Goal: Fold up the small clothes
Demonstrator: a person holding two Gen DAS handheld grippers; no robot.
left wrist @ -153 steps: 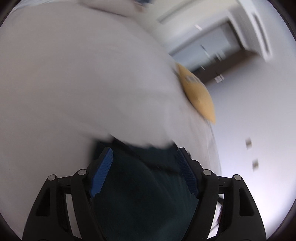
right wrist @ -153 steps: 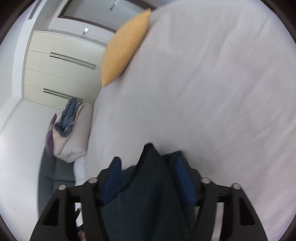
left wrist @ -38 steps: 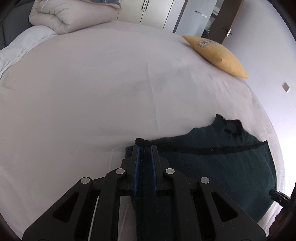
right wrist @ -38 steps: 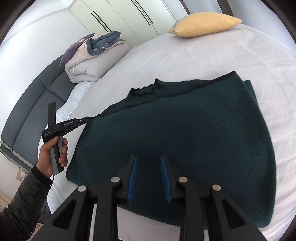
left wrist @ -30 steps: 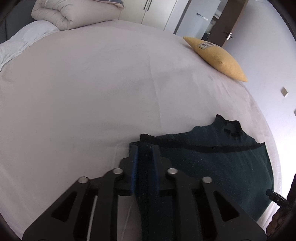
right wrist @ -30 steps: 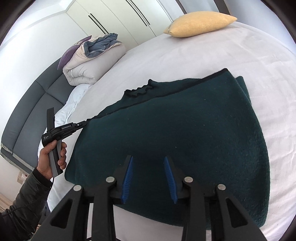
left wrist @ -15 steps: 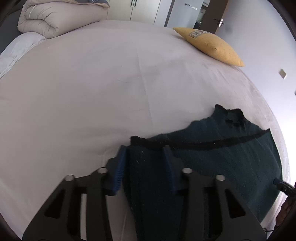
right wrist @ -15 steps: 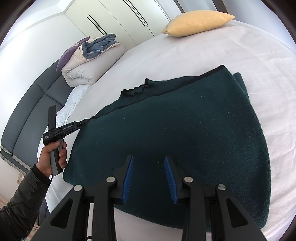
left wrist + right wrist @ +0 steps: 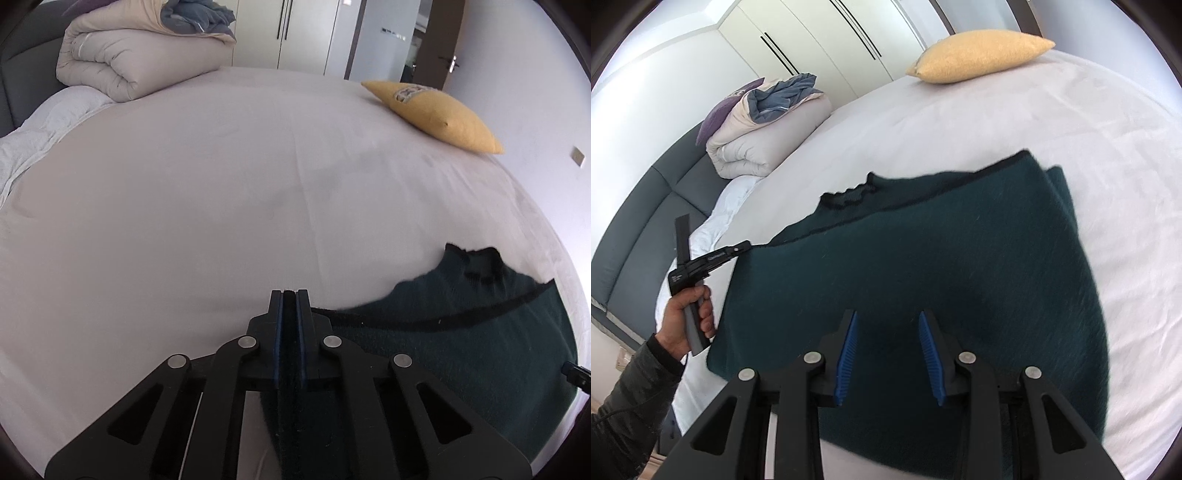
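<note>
Dark green sweater [image 9: 923,266]: flat on white-sheeted bed [image 9: 184,221], near edge. Left claw [image 9: 290,295] has just closed, pinching its corner hem; right claw [image 9: 886,325] partly open, empty, above the knit. Advised: lift corner evenly, keep hem taut. Room: yellow cushion [image 9: 979,55], rolled duvet [image 9: 140,59], wardrobes.

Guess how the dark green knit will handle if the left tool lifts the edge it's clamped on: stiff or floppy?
Probably floppy: the dark green knit lies flat on the bed sheet in soft folded layers. The left tool has just closed on its edge, so the rest would likely sag. Fuzzy, thick-looking fabric: likely grips well, not slippery.
</note>
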